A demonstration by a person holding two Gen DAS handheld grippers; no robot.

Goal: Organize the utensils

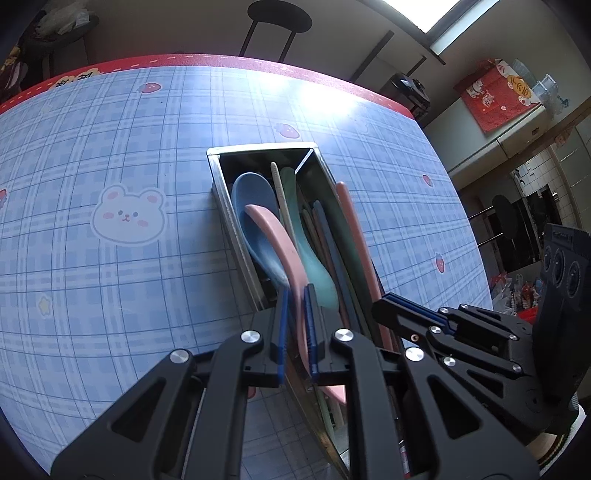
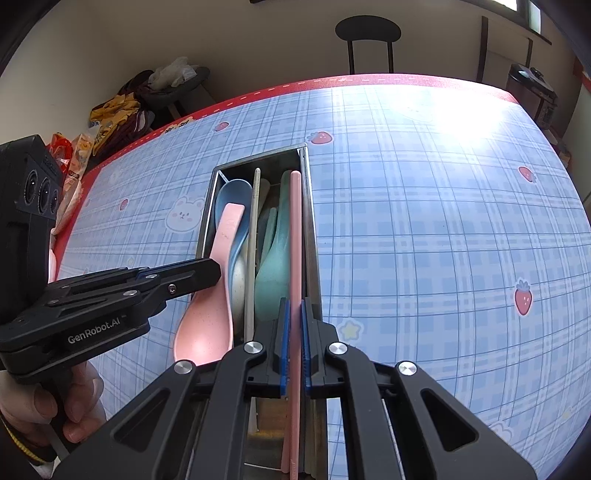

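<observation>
A long metal utensil box (image 1: 221,192) (image 2: 312,221) lies on the blue checked tablecloth. It holds a blue spoon (image 1: 253,206) (image 2: 231,192), a green spoon (image 1: 314,266) (image 2: 275,266), a cream chopstick (image 2: 253,236) and several dark chopsticks. My left gripper (image 1: 296,325) (image 2: 207,275) is shut on a pink spoon (image 1: 277,240) (image 2: 214,288), held by its handle over the box's left side. My right gripper (image 2: 294,339) (image 1: 391,306) is shut on a pink chopstick (image 2: 295,229) (image 1: 356,236) lying along the box's right wall.
The tablecloth (image 1: 110,147) has a red border (image 2: 369,83) at the far edge. A black chair (image 2: 367,33) stands beyond the table. Bags and clothes (image 2: 122,110) lie on the floor at the far left.
</observation>
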